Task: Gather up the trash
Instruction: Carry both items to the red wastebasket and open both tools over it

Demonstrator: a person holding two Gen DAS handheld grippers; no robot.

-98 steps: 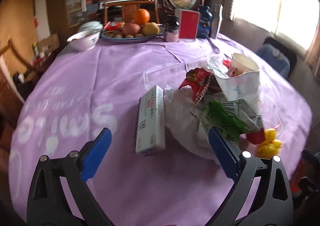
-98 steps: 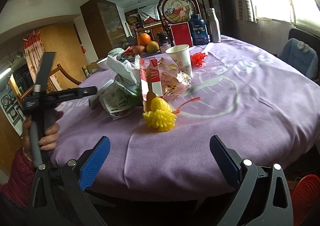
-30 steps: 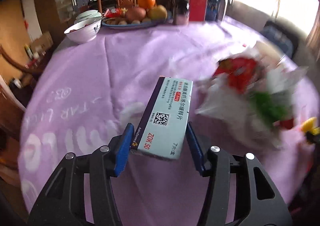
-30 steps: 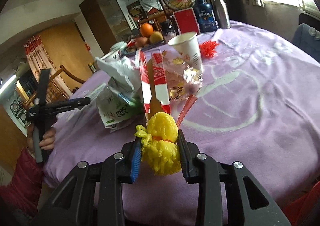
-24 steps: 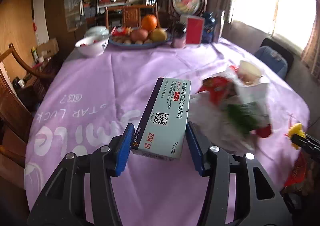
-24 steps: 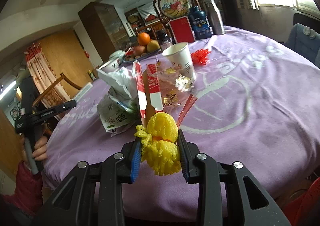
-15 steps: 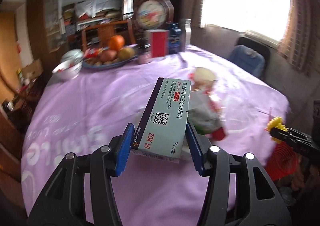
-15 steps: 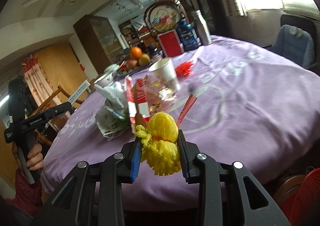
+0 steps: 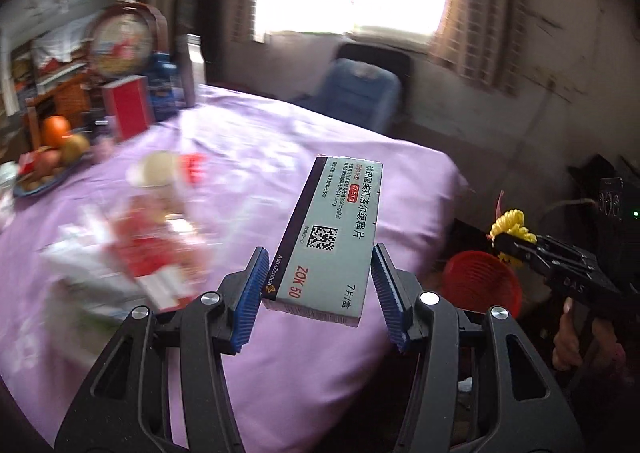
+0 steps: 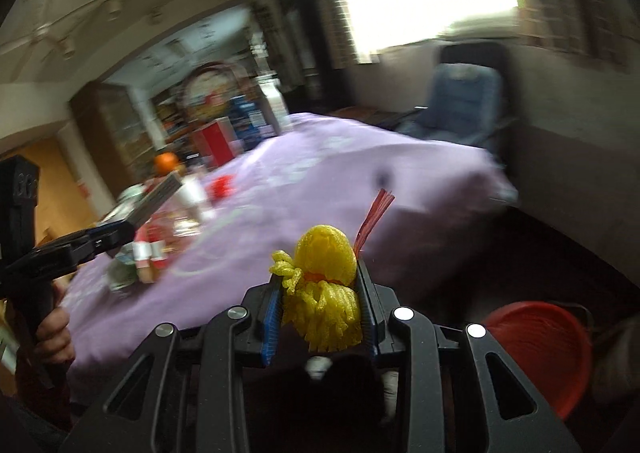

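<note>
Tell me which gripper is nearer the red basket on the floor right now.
Right. The right gripper, holding the yellow foam net, hangs almost above the red basket; the left gripper, holding the medicine box, is over the table edge.

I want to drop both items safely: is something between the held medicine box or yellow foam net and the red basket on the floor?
Nothing visible. The red basket sits open beside the table, beyond the yellow foam net and medicine box.

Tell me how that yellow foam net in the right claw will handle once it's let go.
The foam net bulges past the right claw, so it is probably soft and springy. Its open mesh suggests it is very light. Likely not fragile, and it may drift rather than drop straight.
</note>
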